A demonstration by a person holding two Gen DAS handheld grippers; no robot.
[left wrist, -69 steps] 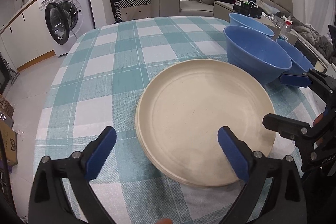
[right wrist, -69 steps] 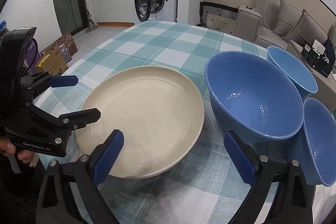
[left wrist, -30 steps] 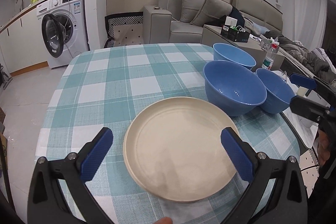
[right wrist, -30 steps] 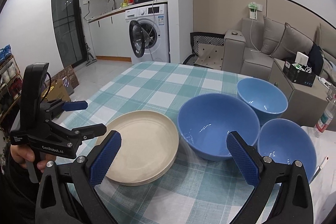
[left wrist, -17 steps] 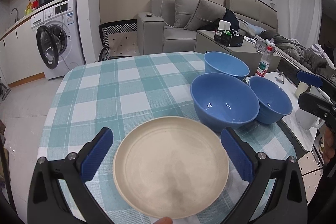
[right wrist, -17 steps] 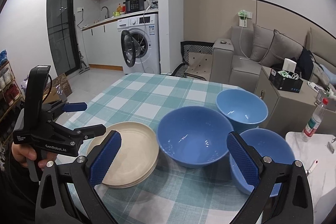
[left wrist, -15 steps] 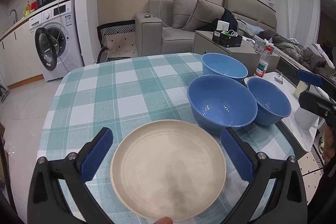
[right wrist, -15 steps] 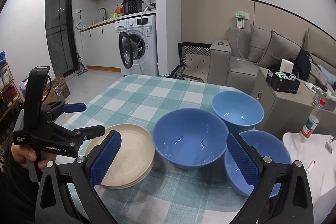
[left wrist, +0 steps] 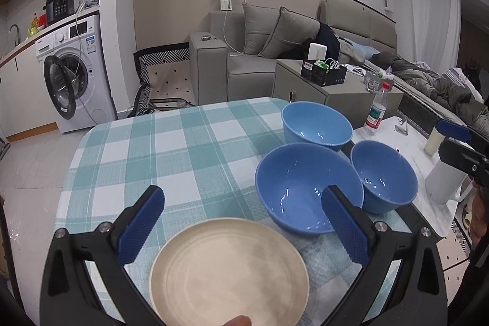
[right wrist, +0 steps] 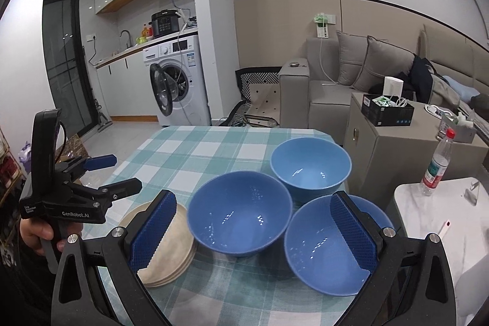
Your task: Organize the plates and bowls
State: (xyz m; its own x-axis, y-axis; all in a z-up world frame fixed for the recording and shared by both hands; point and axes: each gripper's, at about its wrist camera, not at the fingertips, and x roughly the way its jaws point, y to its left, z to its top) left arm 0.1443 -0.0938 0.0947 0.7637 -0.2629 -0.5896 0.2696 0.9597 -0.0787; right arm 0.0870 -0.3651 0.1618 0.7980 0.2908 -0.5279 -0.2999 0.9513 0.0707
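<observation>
Surface: a table draped in a teal-and-white checked cloth (left wrist: 183,161) fills the foreground in front of you.
Room: an open-plan flat, with a white front-loading washing machine (right wrist: 178,81), door ajar, under a kitchen counter to the left, and a grey fabric sofa (right wrist: 351,75) with cushions along the far wall.
Plates: a stack of round cream plates (left wrist: 229,274) sits at the near edge of the table, right under your left gripper (left wrist: 244,228).
Bowls: three glossy blue bowls (left wrist: 308,188) cluster at the table's right side, close against one another, just beside the plates.
Left gripper: blue-padded jaws spread wide above the plates, nothing between them.
Right gripper (right wrist: 253,231): jaws likewise wide apart over the bowls, gripping nothing.
Around: a grey side cabinet (right wrist: 397,139) carries a black box; a clear plastic water bottle with a red cap (right wrist: 435,164) stands on a white marble-look side table (right wrist: 440,210) to the right.
</observation>
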